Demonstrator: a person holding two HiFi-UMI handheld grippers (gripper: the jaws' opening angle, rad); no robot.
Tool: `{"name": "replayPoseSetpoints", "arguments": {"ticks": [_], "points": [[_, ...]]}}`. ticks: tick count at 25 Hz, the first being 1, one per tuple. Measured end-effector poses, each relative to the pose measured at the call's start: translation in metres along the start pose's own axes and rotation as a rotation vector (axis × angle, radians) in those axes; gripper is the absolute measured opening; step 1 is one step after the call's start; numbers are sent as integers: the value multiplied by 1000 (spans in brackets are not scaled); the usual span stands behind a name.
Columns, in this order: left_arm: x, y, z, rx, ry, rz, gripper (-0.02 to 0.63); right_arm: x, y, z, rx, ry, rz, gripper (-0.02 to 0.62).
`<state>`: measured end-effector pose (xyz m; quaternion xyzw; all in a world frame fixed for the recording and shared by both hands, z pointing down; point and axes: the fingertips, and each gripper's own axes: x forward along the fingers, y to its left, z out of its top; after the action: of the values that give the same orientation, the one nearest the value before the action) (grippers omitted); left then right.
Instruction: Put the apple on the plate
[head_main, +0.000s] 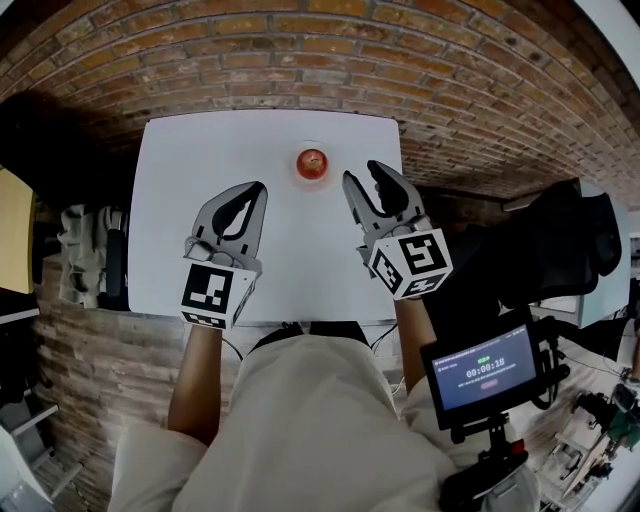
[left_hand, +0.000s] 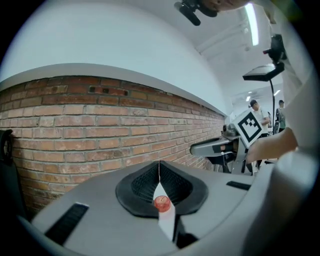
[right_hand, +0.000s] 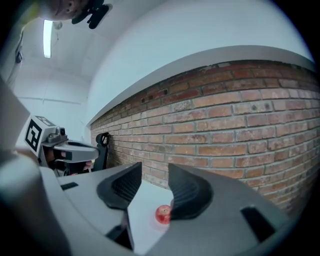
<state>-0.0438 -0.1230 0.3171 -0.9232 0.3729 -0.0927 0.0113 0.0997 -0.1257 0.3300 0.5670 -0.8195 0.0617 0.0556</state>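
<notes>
- **Item 1, nearest:** fingers (left_hand: 176, 186) of your left gripper (left_hand: 159, 167). Clenched tip to tip, with nothing caught between them.
- **Item 2:** fingers (right_hand: 187, 192) of your right gripper (right_hand: 155, 170). Partly spread and released, and the gap is bare. The fruit seen through the gap sits far beyond the tips and is not held.
- **Item 3:** both grippers hang over the near half of the white table (head_main: 200, 150), side by side, well apart from the fruit.
- **Item 4, farther:** apple (head_main: 312, 162), red, resting on the small pale plate (head_main: 297, 171). It sits toward the far edge of the table, roughly centred between your two grippers.
  - Orientation: it appears upright, stem end up.
  - Long axis: none to speak of, as it is near round. The stem line seems to run vertical.
- **Item 5, farthest:** brick wall (head_main: 300, 50) behind the table.

**Handling note:** the placing looks complete, so the step in hand is to stay clear.
- Keep both sets of tips high and on your side of the plate.
- Make no sweep across the table. A round fruit on a shallow plate would likely roll at a nudge.
- If you want to check its seat, do it by eye and not by touch.
</notes>
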Motion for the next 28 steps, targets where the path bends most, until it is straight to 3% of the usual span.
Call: {"name": "replayPoseSetpoints", "arguments": {"ticks": [4,16,21,28], "points": [[0,-7,10,15,-23,-11,8,-15,1,16,-21,-42,-14,122],[-16,-12,45,60,-101,-4,8,-53,9,64,-19,-159,-40,67],[-22,-20,54,65,-129,-16,8,-66,12,79,-40,-201,-66,5],[-30,-28,77,87,-167,-25,8,-78,18,95,-56,-222,-62,5]]}}
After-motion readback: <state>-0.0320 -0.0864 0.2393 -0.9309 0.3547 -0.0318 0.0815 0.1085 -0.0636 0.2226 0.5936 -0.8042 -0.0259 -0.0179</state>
